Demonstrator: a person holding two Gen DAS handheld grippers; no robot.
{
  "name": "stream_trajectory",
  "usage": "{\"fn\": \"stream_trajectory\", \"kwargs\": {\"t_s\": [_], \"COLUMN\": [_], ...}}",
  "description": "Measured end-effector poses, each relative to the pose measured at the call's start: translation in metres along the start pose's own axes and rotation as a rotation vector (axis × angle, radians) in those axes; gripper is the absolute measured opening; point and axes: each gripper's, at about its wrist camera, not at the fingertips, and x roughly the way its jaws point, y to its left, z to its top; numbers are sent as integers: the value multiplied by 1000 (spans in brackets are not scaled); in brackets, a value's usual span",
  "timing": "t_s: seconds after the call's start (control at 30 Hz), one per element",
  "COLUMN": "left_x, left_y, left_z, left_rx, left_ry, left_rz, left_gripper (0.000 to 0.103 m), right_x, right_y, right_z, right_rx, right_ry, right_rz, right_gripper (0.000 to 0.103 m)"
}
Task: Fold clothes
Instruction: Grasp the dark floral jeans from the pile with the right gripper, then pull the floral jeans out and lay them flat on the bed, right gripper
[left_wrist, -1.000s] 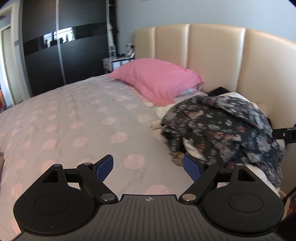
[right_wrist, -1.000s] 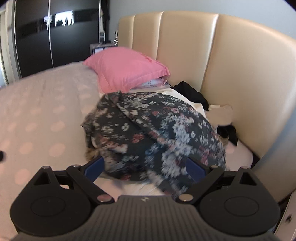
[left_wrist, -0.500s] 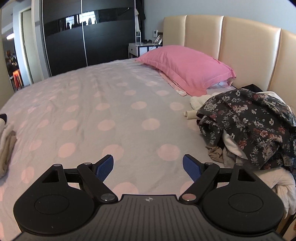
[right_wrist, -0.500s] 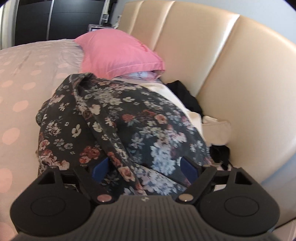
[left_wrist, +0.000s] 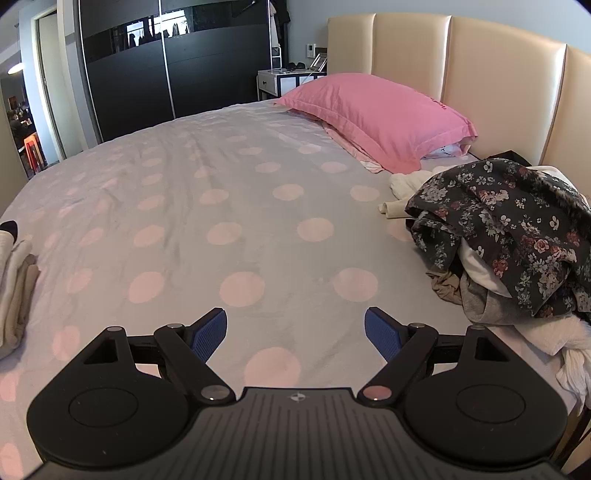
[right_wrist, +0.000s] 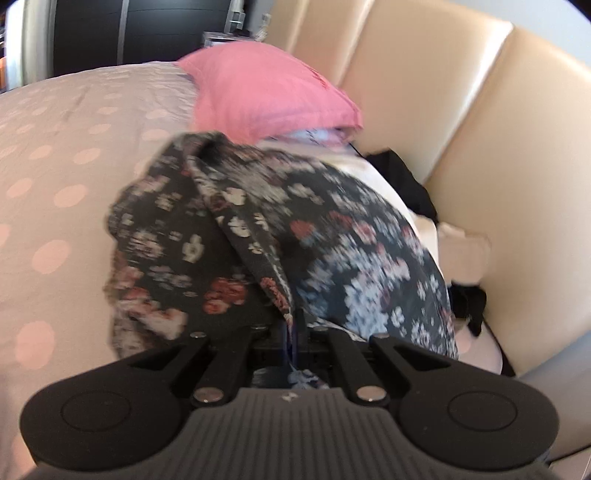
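A dark floral garment lies on top of a heap of unfolded clothes at the right of the bed, near the headboard. My right gripper is shut on a fold of this floral garment, which rises in a ridge from the jaws. My left gripper is open and empty, low over the spotted bedsheet, left of the heap. White and grey clothes show under the floral garment.
A pink pillow lies against the cream padded headboard. A stack of folded pale clothes sits at the bed's left edge. A black wardrobe and a white nightstand stand beyond the bed.
My right gripper closed on a fold of the floral garment and moved in to the heap. My left gripper swung left, away from the heap, and stayed open.
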Motion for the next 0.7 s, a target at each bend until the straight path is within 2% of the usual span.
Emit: {"fn": "stream_trajectory", "kwargs": {"t_s": [0.07,0.17,0.27,0.4,0.7], "left_x": [-9,-27,-47,-74,-136], "left_y": [8,22,38,62,123], "left_z": [2,6,11,15,18], "left_rx": [-5,-10,-22,-36,-100], "left_ry": [-14,-42,-79,-108,-204], "left_rz": [20,42,60,88,170], "left_gripper": [81,81,81,81,80], "right_x": [-19,-52,-87,-130,-242], "right_y": [6,16,42,87,193], "right_z": [9,29,52,79,116], "right_rx": [-20,-4,-52,-100,-187], "right_ry": [-30,-75,-127,-172,-360], "right_rz": [10,80,138,246,475], "right_gripper": [3,2,2,2,2]}}
